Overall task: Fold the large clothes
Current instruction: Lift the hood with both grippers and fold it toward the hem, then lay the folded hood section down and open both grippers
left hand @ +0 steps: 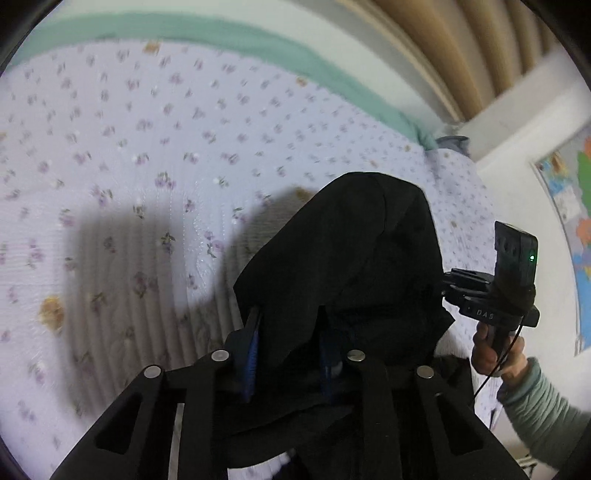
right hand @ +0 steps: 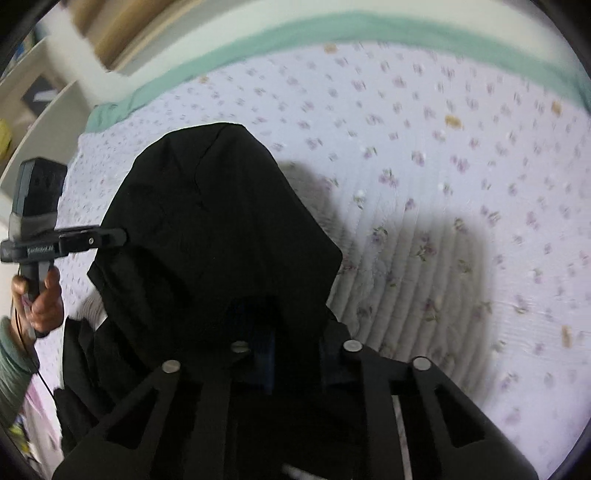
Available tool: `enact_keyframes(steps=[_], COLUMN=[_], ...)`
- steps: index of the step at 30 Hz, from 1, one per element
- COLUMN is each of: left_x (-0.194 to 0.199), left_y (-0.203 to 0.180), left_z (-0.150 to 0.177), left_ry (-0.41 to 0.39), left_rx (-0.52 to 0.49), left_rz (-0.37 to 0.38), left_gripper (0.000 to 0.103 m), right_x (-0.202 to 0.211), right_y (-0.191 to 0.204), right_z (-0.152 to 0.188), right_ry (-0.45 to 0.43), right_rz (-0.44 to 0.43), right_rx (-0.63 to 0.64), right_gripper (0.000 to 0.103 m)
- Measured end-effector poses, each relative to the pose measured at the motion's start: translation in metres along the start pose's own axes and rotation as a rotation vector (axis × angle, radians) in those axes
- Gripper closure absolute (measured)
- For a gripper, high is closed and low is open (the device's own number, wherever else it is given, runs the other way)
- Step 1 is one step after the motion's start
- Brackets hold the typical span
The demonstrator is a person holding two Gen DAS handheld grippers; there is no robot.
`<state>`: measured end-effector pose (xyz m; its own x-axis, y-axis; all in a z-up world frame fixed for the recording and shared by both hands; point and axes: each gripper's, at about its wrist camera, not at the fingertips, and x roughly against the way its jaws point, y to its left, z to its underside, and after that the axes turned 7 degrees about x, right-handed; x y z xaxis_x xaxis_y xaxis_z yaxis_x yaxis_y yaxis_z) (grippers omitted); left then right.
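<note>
Now black garment (left hand: 343, 258) draped over both tools, above floral bedspread (left hand: 129, 147).

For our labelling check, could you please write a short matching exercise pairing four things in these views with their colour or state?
Things:
1. garment
2. bedspread
3. left gripper
4. sheet edge

Descriptions:
A. plain mint green
B. shut on cloth
C. black, draped over both grippers
D. pale lilac with small flowers

Pairs: 1-C, 2-D, 3-B, 4-A
</note>
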<state>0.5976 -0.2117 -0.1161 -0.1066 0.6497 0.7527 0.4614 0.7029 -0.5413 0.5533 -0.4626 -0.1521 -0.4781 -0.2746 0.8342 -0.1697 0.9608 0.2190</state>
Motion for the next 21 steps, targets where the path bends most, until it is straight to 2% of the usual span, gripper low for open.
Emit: enact_keyframes(steps=[7, 12, 17, 18, 21], left_x=[0.071, 0.117, 0.144, 0.145, 0.137], left_y=[-0.039, -0.067, -0.084, -0.088, -0.090], left_z=[0.040, 0.089, 0.155, 0.173, 0.218], left_ry=[-0.095, -0.139, -0.133, -0.125, -0.066], left_rx=[-0.113, -0.178, -0.198, -0.214, -0.230], left_rz=[0.018, 0.014, -0.002, -0.030, -0.109], left_gripper=[0.081, 0.081, 0.081, 0.081, 0.080], right_x=[0.077, 0.139, 0.177, 0.181, 0.177], right_y=[0.055, 0.092, 0.133, 0.145, 0.164], right_z=[0.024, 0.059, 0.110, 0.127, 0.163], right_ry=[-0.142, -0.210, -0.236, -0.238, -0.191], right_rz=[0.069, 0.116, 0.174, 0.209, 0.213], right_rx=[0.100, 0.162, 0.192, 0.203, 0.207], right_gripper=[0.086, 0.087, 0.087, 0.087, 0.087])
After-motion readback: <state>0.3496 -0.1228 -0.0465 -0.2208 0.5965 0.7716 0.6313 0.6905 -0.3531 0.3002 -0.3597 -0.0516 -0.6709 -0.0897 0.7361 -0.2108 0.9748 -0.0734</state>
